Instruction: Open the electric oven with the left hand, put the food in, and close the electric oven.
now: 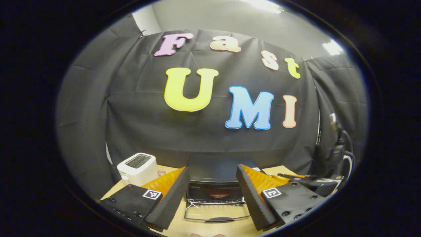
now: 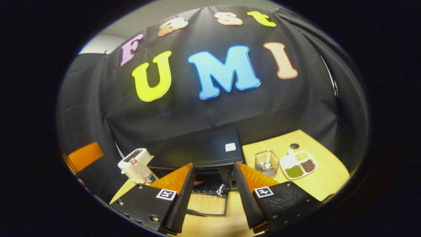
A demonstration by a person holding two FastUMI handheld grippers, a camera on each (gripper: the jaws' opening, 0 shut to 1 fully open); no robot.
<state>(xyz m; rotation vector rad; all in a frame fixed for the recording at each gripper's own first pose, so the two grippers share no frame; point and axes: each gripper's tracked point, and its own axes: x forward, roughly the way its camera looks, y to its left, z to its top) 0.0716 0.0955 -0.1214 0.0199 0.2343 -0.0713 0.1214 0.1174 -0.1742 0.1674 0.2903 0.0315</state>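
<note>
Both my grippers are up off the light wooden table (image 2: 322, 177), pointed at the black electric oven (image 1: 217, 171) that sits at the back against the booth's black cloth wall (image 1: 138, 108). My left gripper (image 1: 213, 194) has its fingers spread wide, nothing between them, and through the gap I see the oven door (image 1: 215, 217) folded down flat toward me, its dark handle at the near edge. Inside the cavity there's something reddish on the rack (image 1: 217, 195), too dim to name. My right gripper (image 2: 213, 194) is spread just as wide and empty, looking at the same oven mouth from a bit to the right. A white toaster (image 1: 137, 168) stands on the table left of the oven; in the right gripper view a small bottle (image 2: 142, 172) stands just in front of it. Right of the oven, a clear glass container (image 2: 266, 163) sits beside a white divided dish (image 2: 298, 164) with green and brown fillings. Pale grey room wall above the cloth
</note>
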